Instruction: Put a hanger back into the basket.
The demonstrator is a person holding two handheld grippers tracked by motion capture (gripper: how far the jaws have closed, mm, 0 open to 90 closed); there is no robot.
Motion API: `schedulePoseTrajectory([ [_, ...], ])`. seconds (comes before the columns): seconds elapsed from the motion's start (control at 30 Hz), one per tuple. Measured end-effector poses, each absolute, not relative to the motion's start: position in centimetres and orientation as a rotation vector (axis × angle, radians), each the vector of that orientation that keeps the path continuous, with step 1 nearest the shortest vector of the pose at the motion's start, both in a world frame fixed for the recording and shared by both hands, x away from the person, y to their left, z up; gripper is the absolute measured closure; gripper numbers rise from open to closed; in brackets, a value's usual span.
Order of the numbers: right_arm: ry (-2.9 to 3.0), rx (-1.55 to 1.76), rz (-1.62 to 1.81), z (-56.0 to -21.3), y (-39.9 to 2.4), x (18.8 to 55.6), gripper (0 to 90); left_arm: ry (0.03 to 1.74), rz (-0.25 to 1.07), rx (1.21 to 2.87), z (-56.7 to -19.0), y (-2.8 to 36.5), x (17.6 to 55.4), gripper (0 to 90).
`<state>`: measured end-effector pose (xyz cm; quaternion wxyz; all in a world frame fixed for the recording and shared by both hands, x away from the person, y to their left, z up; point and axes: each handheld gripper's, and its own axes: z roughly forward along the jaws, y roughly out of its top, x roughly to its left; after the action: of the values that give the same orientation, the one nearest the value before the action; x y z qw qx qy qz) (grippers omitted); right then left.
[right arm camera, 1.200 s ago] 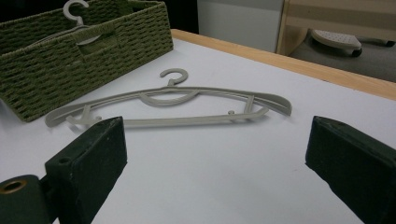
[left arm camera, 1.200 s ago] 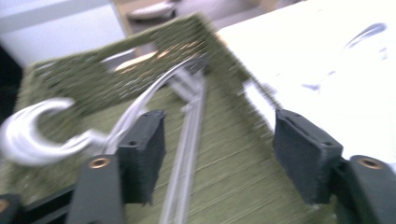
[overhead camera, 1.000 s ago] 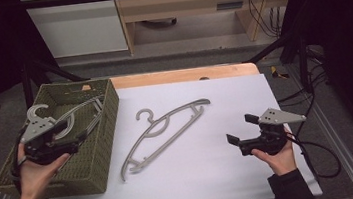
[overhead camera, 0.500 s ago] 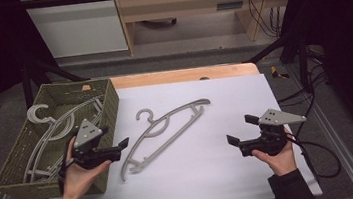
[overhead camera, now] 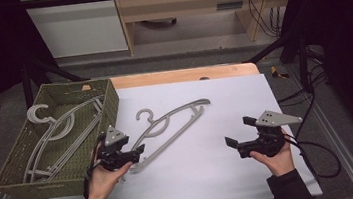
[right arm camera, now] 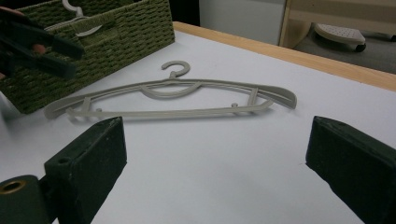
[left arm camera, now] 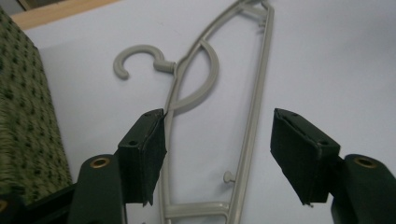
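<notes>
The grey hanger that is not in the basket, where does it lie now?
In the high view the grey hanger lies flat on the white table, left of centre, just right of the green basket; the left gripper is at its near end.

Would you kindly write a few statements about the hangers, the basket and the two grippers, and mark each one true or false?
1. A grey hanger lies flat on the white table. True.
2. The green woven basket holds no hangers. False: more hangers lie inside it.
3. The left gripper has its fingers apart around the near end of the hanger on the table. True.
4. The right gripper holds a hanger. False: it is open, with nothing between its fingers.
5. The basket stands beside the right gripper. False: it stands on the left gripper's side.
</notes>
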<state>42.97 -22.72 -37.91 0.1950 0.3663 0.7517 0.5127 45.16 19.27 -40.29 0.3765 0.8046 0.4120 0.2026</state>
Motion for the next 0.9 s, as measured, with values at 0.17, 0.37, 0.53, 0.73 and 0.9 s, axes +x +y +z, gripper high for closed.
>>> schedulePoseTrajectory([
  [0.17,2.111,1.02,1.434,-37.9,-22.7,42.8,5.4,1.011,0.428,2.127,-42.0,18.5,45.3,38.5],
  [0.37,2.124,1.016,1.428,-38.1,-22.4,42.9,5.5,0.945,0.39,2.253,-44.2,17.2,45.5,43.7],
  [0.53,2.131,1.014,1.422,-38.2,-22.3,42.9,5.5,0.901,0.38,2.299,-45.3,16.6,46.2,49.6],
  [0.73,2.132,1.009,1.421,-38.3,-22.3,43.0,5.6,0.921,0.387,2.33,-46.2,16.0,46.9,57.9],
  [0.9,2.141,1.009,1.419,-38.3,-22.2,43.0,5.8,0.957,0.398,2.345,-46.3,15.8,47.2,67.1],
])
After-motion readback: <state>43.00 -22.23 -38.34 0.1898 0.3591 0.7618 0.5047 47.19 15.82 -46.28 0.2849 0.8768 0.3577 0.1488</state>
